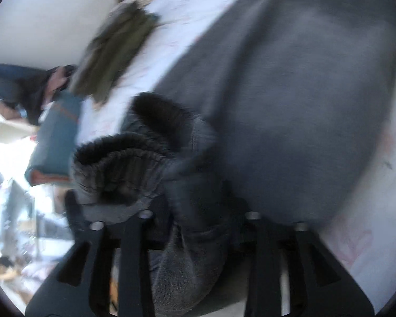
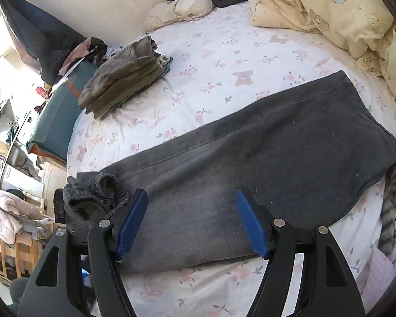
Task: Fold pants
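Note:
Dark grey fleece pants (image 2: 250, 163) lie folded lengthwise across the flowered bed sheet (image 2: 224, 52). Their ribbed cuffs (image 2: 97, 198) are bunched up at the left end. In the blurred left wrist view the cuffs (image 1: 124, 163) and a fold of grey cloth sit between the fingers of my left gripper (image 1: 198, 215). Dark gaps show on both sides of the cloth, and the pads are hidden. The broad part of the pants (image 1: 303, 105) stretches away beyond. My right gripper (image 2: 190, 219) hovers over the near edge of the pants, blue pads (image 2: 133, 222) wide apart, holding nothing.
A stack of folded olive clothes (image 2: 124, 79) sits at the far left of the bed. A cream quilt (image 2: 330, 8) is piled at the far right. Striped cat fur (image 2: 393, 198) shows at the right edge. A teal cushion (image 2: 55, 111) and cluttered furniture stand beyond the bed's left side.

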